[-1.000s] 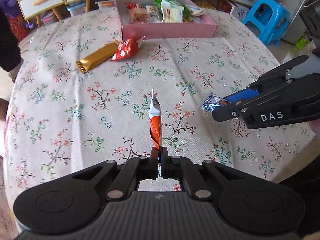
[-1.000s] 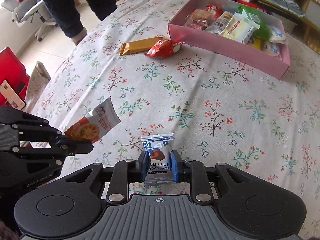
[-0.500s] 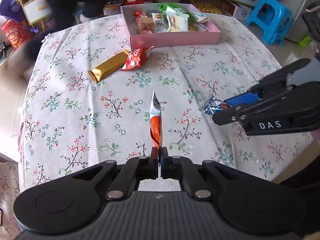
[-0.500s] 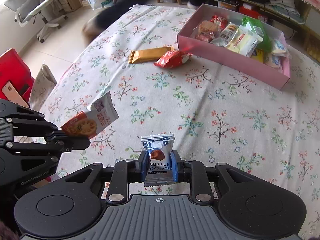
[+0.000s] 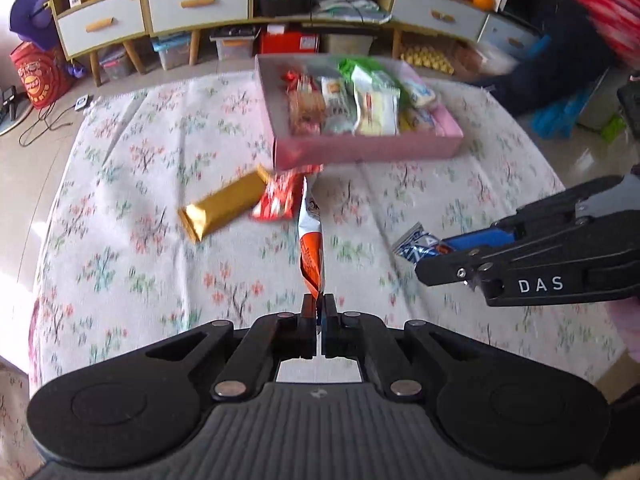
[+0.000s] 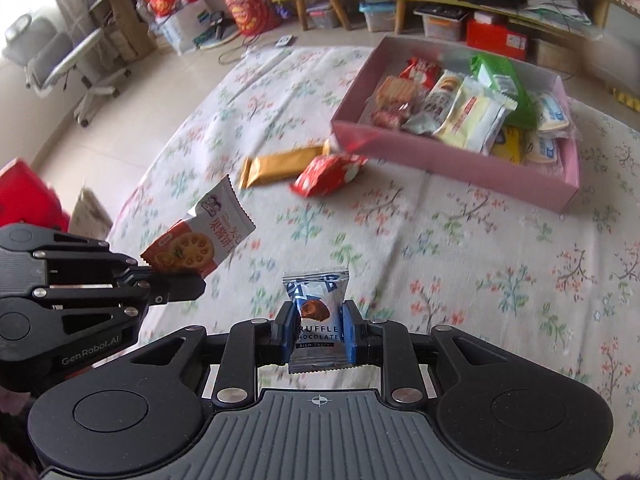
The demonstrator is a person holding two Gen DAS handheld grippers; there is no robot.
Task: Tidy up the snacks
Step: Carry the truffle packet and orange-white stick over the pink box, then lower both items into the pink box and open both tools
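**Two snacks up in the air**

The left gripper pinches an orange cookie pack in the middle of the frame. The right gripper squeezes a truffle pack at the bottom middle. The pink box, full of snacks, sits at the upper right. A gold bar touches a red pack on the table, just left of the box.

A home: drawer cabinet, floral tablecloth
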